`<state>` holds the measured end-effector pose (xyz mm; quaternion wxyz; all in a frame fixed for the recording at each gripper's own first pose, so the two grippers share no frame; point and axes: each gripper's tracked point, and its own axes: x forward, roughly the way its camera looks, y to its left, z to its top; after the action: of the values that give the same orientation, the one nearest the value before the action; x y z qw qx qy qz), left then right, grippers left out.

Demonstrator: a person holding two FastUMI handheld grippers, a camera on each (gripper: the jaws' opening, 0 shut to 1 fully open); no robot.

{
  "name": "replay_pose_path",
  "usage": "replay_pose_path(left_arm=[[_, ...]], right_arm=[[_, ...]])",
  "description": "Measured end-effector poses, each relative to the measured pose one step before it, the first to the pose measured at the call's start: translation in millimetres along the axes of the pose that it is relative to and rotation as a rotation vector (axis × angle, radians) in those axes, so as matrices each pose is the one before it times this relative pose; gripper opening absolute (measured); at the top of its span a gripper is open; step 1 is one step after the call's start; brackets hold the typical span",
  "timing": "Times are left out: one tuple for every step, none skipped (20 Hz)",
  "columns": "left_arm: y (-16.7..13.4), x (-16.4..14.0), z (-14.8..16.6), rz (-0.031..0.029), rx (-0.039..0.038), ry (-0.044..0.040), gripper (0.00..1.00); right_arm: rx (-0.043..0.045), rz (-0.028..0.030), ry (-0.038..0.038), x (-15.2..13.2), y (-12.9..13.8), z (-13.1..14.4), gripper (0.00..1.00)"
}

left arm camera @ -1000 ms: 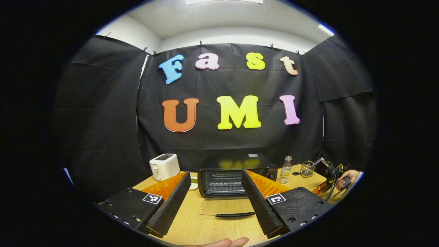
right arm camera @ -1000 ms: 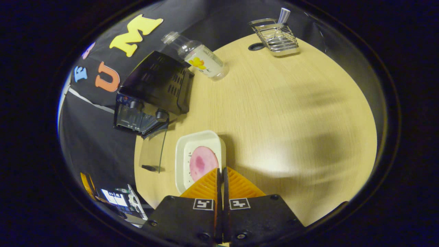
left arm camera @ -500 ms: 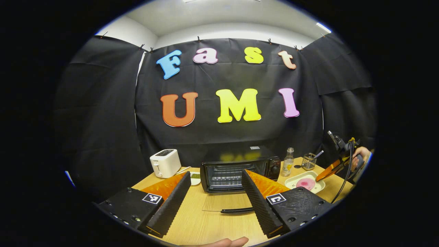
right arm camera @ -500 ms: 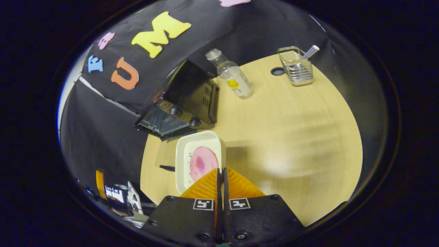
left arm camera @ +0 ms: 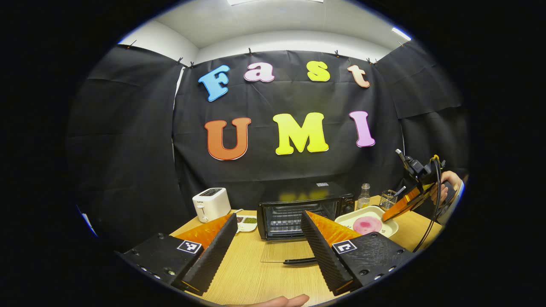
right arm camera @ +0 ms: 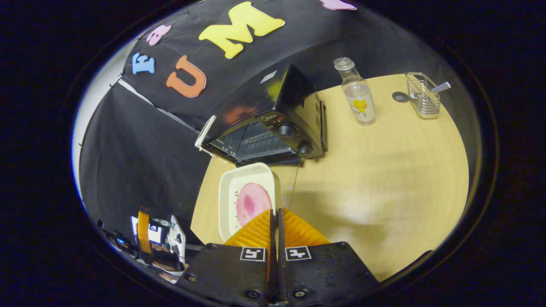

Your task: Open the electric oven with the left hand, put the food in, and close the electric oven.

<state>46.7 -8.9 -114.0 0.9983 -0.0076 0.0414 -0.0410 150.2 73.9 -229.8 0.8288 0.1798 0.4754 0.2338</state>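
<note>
right hand-held gripper (right arm camera: 275,213) pinches the white tray (right arm camera: 226,187) of pink food (right arm camera: 252,202) above the counter (right arm camera: 384,170). electric oven (left arm camera: 298,209) at 12 o'clock, door (left arm camera: 283,253) down. left hand-held gripper (left arm camera: 269,232) spread, empty.

Over on my desk (right arm camera: 384,170) there's a white toaster (left arm camera: 210,204) with a small dish of green stuff (left arm camera: 246,222) just beside it. Far side has a clear bottle (right arm camera: 357,94) standing upright, near a wire basket (right arm camera: 422,100).

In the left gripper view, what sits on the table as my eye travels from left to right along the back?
Toaster → small dish → electric oven with its door open → bottle → wire basket → the right gripper holding the tray of food.
</note>
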Motion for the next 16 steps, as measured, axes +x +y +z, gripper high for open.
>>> replay_pose_path(left_arm=[[3.52,0.09,0.38,0.00626,0.00301,-0.00630,0.95],[4.30,0.88,0.02,0.00767,0.00227,-0.00246,0.95],[3.65,0.61,-1.03,0.00978,0.00251,-0.00137,0.96],[2.77,0.42,-0.24,0.00592,0.00049,-0.00342,0.96],[1.40,-0.12,-0.57,0.00241,-0.00221,-0.00418,0.96],[2.50,0.17,0.00,0.00114,-0.00539,-0.00431,0.96],[1.58,0.32,-2.29,-0.00012,-0.00792,-0.00082,0.96],[2.61,1.51,-4.00,0.00007,-0.00823,0.00480,0.96],[2.85,1.51,-3.70,0.00421,-0.00539,0.00709,0.96],[4.77,2.73,-4.09,0.00834,-0.00324,0.00658,0.95],[5.43,1.56,-4.03,0.00876,-0.00312,0.00843,0.96],[4.45,1.64,-3.85,0.00831,-0.00268,0.00652,0.96],[3.45,1.50,-3.54,0.00775,-0.00075,0.00779,0.96],[4.30,1.00,-3.65,0.00873,-0.00135,0.00755,0.96],[4.53,-0.19,-2.82,0.00750,-0.00164,0.00476,0.96],[3.21,0.32,-2.42,0.00464,-0.00255,0.00186,0.96]], right_arm=[[0.00330,-0.00187,-0.01016,9.43,6.92,2.87,0.04],[0.00213,-0.00374,-0.00634,10.03,5.67,2.76,0.00],[0.00669,0.00143,-0.00568,11.14,6.71,2.28,0.00],[0.01184,0.00171,-0.00245,11.96,6.45,2.36,0.01],[0.01790,0.00564,-0.00349,11.92,6.57,2.65,0.01],[0.01552,-0.00378,-0.00867,14.18,2.79,2.05,0.01],[0.01436,-0.01056,-0.00524,12.69,3.05,1.62,0.01],[0.01465,-0.01118,-0.01209,12.90,4.30,0.66,0.00],[0.00720,-0.01089,-0.01249,12.66,2.91,2.62,0.04],[0.00992,-0.00787,-0.01359,10.80,3.87,0.78,0.00],[0.01111,-0.01010,-0.01306,11.67,3.16,2.70,0.04],[0.01398,-0.00984,-0.01755,10.70,2.72,4.03,0.04],[0.01596,-0.01390,-0.01891,11.23,0.87,3.97,0.07],[0.01885,-0.01724,-0.02258,11.37,0.43,4.97,0.00],[0.01770,-0.02041,-0.02699,10.60,-0.63,5.53,0.00],[0.02485,-0.01793,-0.02947,10.64,-0.23,5.76,0.04]])
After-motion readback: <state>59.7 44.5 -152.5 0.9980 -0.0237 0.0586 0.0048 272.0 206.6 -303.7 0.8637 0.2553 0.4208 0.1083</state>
